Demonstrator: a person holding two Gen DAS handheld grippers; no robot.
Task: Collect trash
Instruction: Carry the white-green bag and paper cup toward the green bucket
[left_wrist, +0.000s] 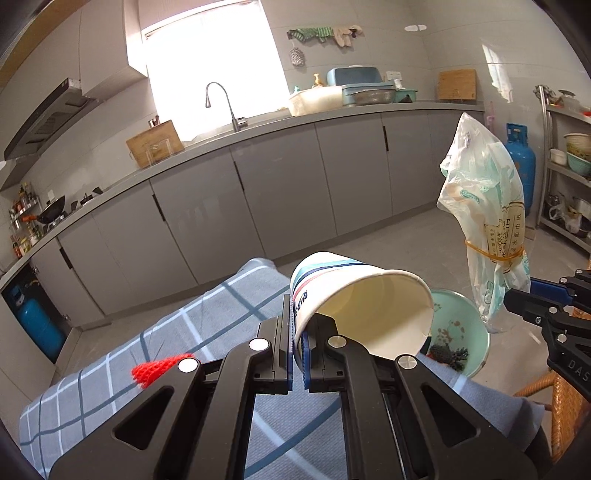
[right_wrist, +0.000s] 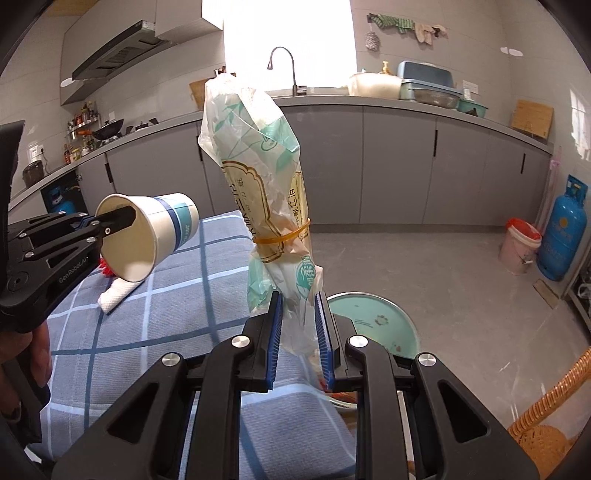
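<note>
My left gripper (left_wrist: 298, 325) is shut on the rim of a striped paper cup (left_wrist: 354, 306), holding it tipped on its side above the checked cloth; it also shows in the right wrist view (right_wrist: 147, 236). My right gripper (right_wrist: 300, 332) is shut on a rolled plastic tissue wrapper (right_wrist: 266, 177) bound with a rubber band, held upright; it also shows in the left wrist view (left_wrist: 487, 221). A mint green trash bin (left_wrist: 458, 328) stands on the floor just past the table edge, with dark scraps inside; it also shows in the right wrist view (right_wrist: 373, 317).
A table with a blue-grey checked cloth (left_wrist: 147, 354) carries a red knitted piece (left_wrist: 159, 369) and a white napkin (right_wrist: 114, 295). Grey kitchen cabinets (left_wrist: 280, 184) run behind. A wicker chair (right_wrist: 546, 417), a blue gas cylinder (right_wrist: 561, 229) and a pink bucket (right_wrist: 519, 247) stand at right.
</note>
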